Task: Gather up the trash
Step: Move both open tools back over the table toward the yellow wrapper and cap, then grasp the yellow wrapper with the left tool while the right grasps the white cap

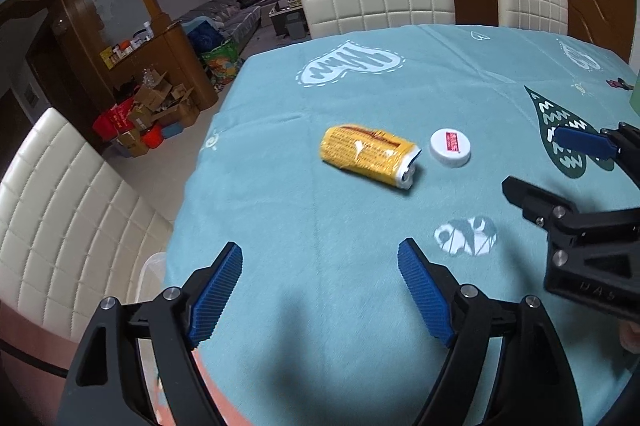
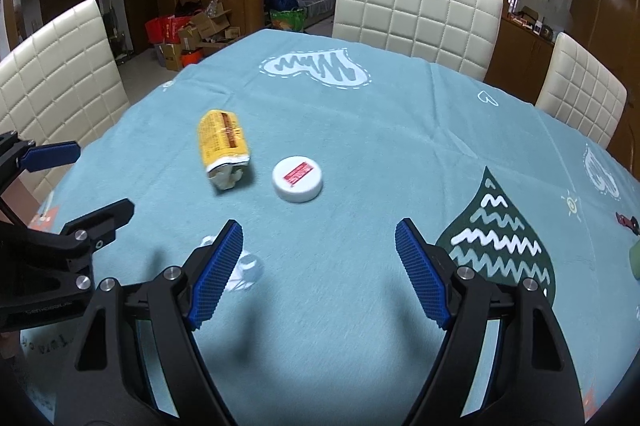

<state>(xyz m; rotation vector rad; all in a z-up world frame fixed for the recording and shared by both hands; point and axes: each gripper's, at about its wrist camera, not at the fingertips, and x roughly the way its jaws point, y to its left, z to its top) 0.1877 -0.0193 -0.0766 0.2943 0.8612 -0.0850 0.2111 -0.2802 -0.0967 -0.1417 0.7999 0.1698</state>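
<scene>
A yellow snack wrapper (image 1: 368, 156) (image 2: 222, 146) lies on its side on the blue tablecloth (image 1: 320, 86), its torn white end toward me. Just to its right sits a round white lid with a red label (image 1: 450, 147) (image 2: 297, 178). My left gripper (image 1: 320, 250) (image 2: 105, 176) hovers open, short of the wrapper, with nothing between its blue pads. My right gripper (image 2: 319, 228) (image 1: 536, 162) is open too and holds nothing; it sits short of the lid.
Cream quilted chairs stand at the far side (image 2: 416, 10), the left (image 1: 52, 210) and the far right (image 2: 580, 94). A green object (image 2: 634, 258) shows at the table's right edge. Boxes and bags (image 1: 152, 114) clutter the floor beyond.
</scene>
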